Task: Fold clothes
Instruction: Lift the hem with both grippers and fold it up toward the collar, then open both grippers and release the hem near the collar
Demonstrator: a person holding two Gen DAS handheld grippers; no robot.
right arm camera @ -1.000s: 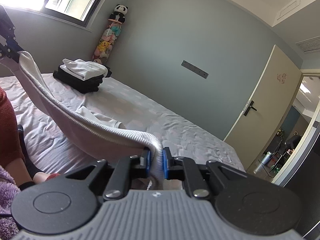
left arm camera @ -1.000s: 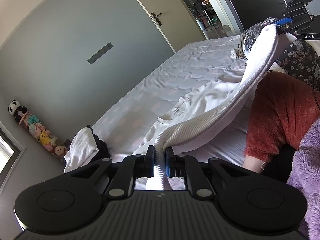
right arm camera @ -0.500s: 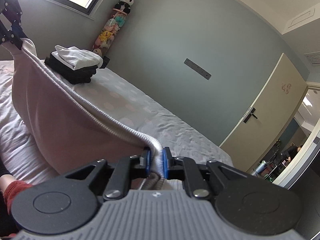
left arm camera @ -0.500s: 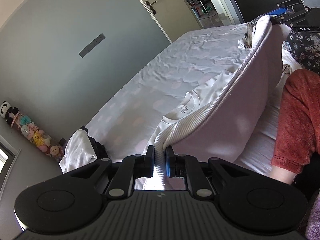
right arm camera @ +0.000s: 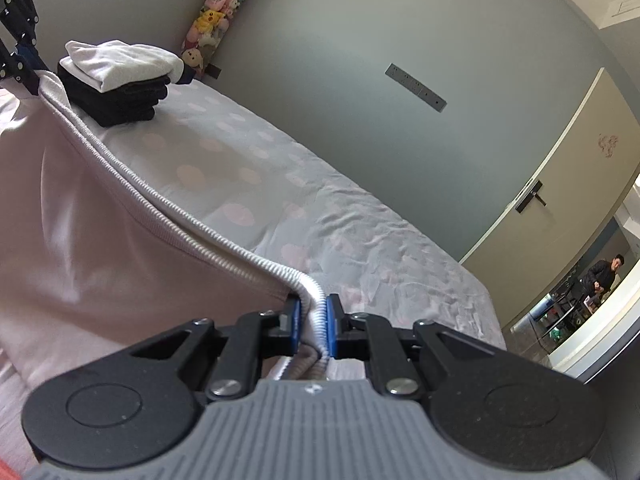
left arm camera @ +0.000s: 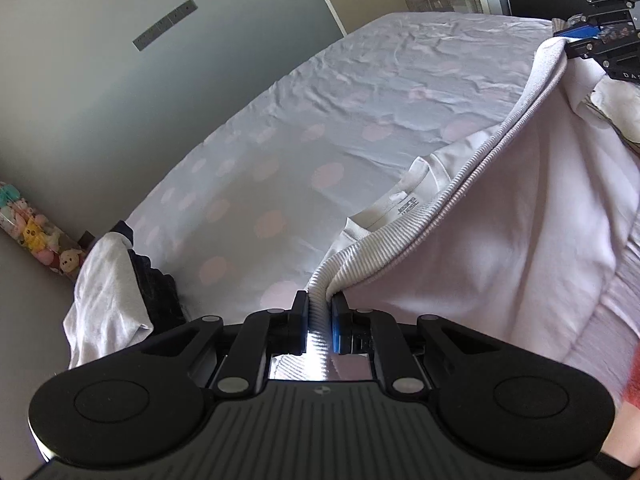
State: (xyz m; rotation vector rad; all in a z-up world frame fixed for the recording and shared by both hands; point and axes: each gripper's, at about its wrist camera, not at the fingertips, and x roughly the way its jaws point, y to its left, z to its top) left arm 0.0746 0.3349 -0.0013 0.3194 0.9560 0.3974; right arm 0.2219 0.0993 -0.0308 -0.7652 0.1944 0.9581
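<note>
- The bed fills most of both views; its pale sheet has faint pink dots and is wrinkled toward the far end.
- A white sweatshirt hangs over the bed, stretched by its ribbed hem between the two grippers; its neck and label lie on the sheet, at about 12 o'clock from the left gripper.
- A stack of folded clothes, white piece on top of dark ones, lies on the bed near the wall, at 10 o'clock in the right wrist view.
- The left gripper has its jaws clamped on one corner of the ribbed hem.
- The right gripper has its jaws clamped on the other corner.
- A column of plush toys hangs in the corner, just behind the stack.
</note>
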